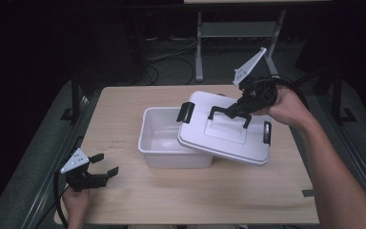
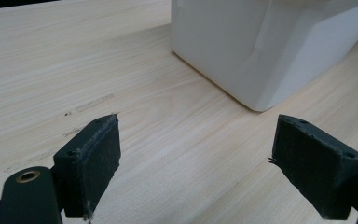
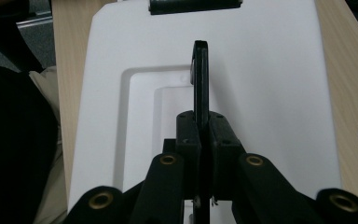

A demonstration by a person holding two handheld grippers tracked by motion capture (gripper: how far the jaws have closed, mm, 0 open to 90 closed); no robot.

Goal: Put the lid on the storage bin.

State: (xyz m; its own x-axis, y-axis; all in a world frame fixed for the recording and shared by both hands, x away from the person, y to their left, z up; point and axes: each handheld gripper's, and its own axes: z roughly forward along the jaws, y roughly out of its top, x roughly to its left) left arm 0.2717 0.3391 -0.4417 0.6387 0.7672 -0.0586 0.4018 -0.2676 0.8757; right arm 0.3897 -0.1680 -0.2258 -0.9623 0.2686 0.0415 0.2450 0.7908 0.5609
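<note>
A white plastic box (image 1: 159, 138) stands open on the middle of the wooden table (image 1: 124, 205). Its white lid (image 1: 228, 138), with black latches at both ends, hangs tilted over the box's right part. My right gripper (image 1: 233, 110) is shut on the lid's black handle (image 1: 228, 114). In the right gripper view the handle (image 3: 200, 74) runs upright between the pads, with the lid (image 3: 270, 70) below. My left gripper (image 1: 104, 164) is open near the table's front left edge and holds nothing. In its own view the jaws (image 2: 196, 163) face a corner of the box (image 2: 261, 42).
A metal stand (image 1: 199, 47) and cables lie on the dark floor behind the table. A small dark piece of tape (image 1: 308, 192) sticks to the table's right edge. Bare wood lies in front of the box.
</note>
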